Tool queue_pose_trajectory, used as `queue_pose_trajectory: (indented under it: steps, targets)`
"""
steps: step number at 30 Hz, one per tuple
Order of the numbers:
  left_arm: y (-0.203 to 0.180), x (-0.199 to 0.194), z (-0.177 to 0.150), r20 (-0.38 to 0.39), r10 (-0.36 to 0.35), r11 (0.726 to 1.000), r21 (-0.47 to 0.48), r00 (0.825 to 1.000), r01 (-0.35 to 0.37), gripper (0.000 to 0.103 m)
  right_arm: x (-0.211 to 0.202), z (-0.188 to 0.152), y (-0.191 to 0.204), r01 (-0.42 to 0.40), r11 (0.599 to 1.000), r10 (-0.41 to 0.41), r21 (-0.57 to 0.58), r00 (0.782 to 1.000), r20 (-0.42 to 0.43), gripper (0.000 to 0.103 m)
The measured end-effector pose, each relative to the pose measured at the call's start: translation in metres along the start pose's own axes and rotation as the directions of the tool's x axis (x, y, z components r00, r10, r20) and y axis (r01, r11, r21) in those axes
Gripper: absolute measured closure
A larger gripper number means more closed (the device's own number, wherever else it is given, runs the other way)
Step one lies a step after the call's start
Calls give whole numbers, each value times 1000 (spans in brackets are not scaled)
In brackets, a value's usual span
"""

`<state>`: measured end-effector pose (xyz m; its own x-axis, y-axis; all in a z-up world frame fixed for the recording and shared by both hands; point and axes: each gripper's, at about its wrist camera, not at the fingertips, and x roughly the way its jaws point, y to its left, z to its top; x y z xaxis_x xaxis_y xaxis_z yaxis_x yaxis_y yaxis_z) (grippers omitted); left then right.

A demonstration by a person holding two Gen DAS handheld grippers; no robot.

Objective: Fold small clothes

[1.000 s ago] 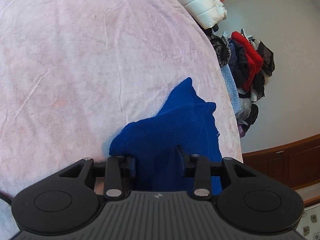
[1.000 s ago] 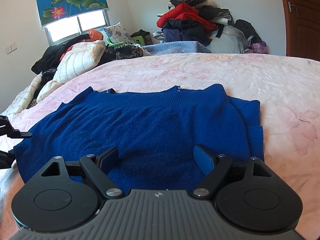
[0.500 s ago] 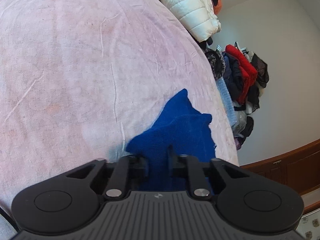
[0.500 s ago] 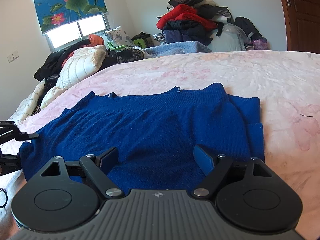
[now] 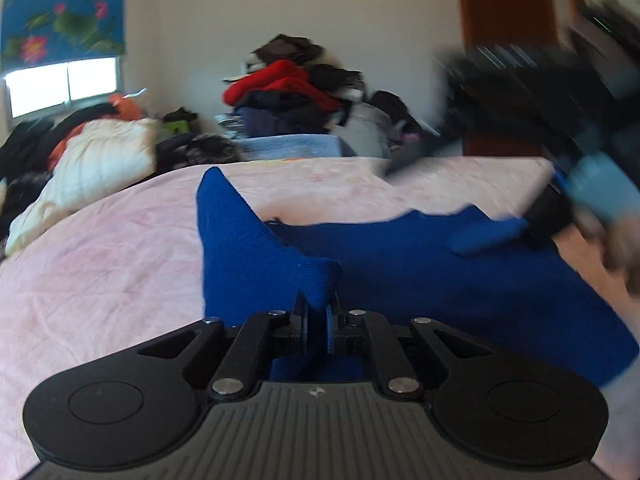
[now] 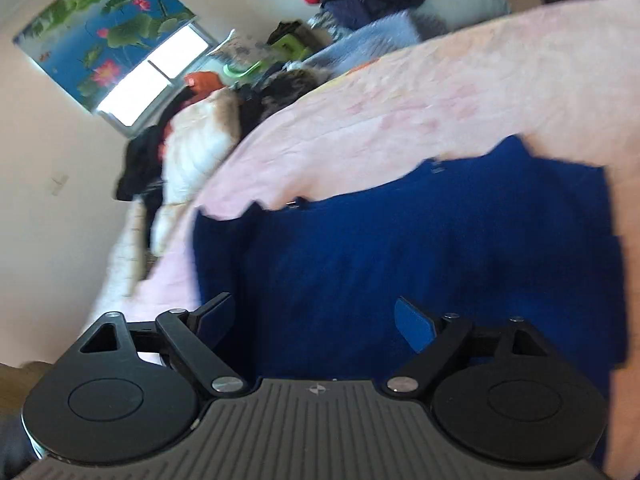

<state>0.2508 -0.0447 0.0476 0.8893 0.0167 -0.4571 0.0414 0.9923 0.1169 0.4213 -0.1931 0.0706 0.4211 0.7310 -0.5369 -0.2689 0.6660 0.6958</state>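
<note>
Our left tongs (image 5: pixel 318 322) are pinched tight on a raised fold of the blue sweater (image 5: pixel 400 276), the cloth bunching up between the pressed-together pads. Our right tongs (image 6: pixel 314 320) have just been opening and now stand spread wide above the sweater's (image 6: pixel 400 248) near edge, with nothing gripped between the blue pads (image 6: pixel 414 326).

The sweater lies spread across the pink bed (image 5: pixel 100 260), one corner lifted into a peak by the left tongs. In the left wrist view, a blurred dark shape at the far right is the other gripper with a light blue sleeve (image 5: pixel 600 184).

Past the bed's far edge we see a white puffy jacket (image 5: pixel 100 160), then a heap of red and dark clothes (image 5: pixel 296 88) against the wall. A window with a lotus-print blind (image 5: pixel 64 12) sits beyond on the left, a brown door (image 5: pixel 508 0) on the right.
</note>
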Motion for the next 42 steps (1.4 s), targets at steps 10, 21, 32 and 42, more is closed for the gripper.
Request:
queue_pose_trajectory:
  steps: [10,21,32,42]
  targets:
    - [5,3,-20,-61,-16,996,-85,998,11,96,86,28,28,37,999,-37,-5,965,-261,16]
    - [16,-13,-22,-45,-44,984,-176,998,36,96,136,40,30,-49,996,71,73,938,-340,16]
    - [7,-3,-19,-41,55,993,-97,998,-59,94,158,52,17,-51,994,82,99,940,-332,60]
    - [3,-9,-18,18,72,996,-61,997,-71,13,156,53,21,-65,996,81,56,931,-357,42]
